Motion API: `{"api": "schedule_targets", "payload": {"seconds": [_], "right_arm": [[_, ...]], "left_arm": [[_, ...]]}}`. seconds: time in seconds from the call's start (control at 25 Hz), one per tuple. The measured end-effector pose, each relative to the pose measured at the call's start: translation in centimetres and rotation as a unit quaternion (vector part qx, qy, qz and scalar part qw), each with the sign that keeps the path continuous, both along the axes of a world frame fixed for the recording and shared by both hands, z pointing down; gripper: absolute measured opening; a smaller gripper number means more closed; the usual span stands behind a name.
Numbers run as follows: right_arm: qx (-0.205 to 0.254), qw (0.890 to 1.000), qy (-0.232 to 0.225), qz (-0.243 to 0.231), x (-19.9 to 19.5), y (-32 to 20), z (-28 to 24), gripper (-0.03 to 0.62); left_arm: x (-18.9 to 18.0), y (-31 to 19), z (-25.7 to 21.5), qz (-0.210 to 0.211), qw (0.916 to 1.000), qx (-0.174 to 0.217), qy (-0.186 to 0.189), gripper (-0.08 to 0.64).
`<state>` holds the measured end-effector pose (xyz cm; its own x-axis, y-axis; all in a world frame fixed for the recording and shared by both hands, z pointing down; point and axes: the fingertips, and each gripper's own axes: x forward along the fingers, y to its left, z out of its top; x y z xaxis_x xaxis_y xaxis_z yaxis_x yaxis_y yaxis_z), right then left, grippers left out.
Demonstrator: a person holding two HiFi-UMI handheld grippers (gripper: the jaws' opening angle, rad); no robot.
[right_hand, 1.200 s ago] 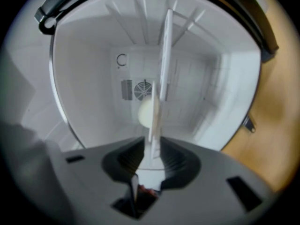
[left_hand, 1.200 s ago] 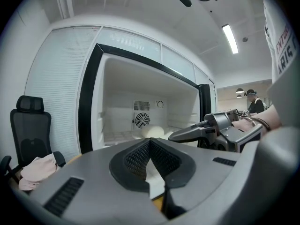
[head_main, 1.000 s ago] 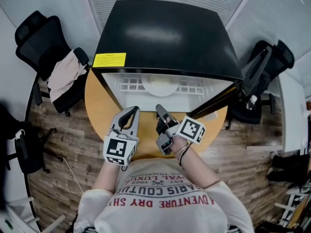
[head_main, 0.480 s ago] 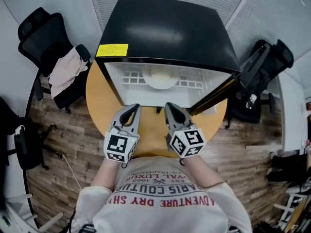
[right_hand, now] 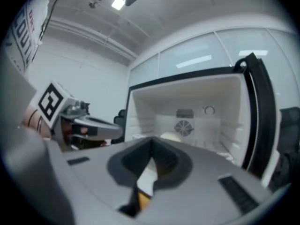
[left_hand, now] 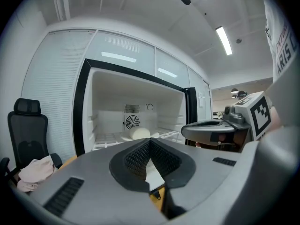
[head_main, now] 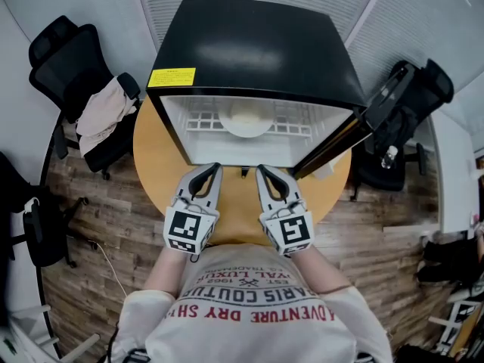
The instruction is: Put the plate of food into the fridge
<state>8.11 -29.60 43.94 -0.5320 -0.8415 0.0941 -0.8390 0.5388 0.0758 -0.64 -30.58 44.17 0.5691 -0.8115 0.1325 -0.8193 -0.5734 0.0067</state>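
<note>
The left gripper (head_main: pixel 214 169) and right gripper (head_main: pixel 262 170) are matt grey plastic, their pads (left_hand: pixel 134 156) dark and finely ribbed. Beyond the fingertips (head_main: pixel 217 172) the fridge (head_main: pixel 249 51) has a glossy black shell and a smooth white plastic lining. Beneath the fingers the table (head_main: pixel 155 165) looks like matt pale wood.

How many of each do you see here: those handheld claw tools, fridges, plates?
Grippers: 2, the left gripper and the right gripper, both shut.
Fridges: 1, the fridge, door open.
Plates: 1, the plate of food inside it.
Total: 4.
</note>
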Motion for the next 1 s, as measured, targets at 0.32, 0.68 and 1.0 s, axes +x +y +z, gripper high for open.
{"api": "schedule_targets", "payload": {"seconds": [0.32,0.68,1.0], "right_arm": [[-0.014,1.000,0.004,0.003,0.7,0.5,0.0,0.028],[-0.010,1.000,-0.001,0.005,0.9,1.0,-0.6,0.028],[-0.025,0.999,-0.017,0.011,1.6,0.9,-0.3,0.028]], "left_arm": [[0.3,0.6,-0.6,0.001,0.9999,0.011,0.002,0.026],[0.2,1.1,-1.1,-0.002,0.9998,0.018,0.004,0.026],[0.4,1.2,-1.1,-0.006,0.9998,0.017,0.003,0.026]]}}
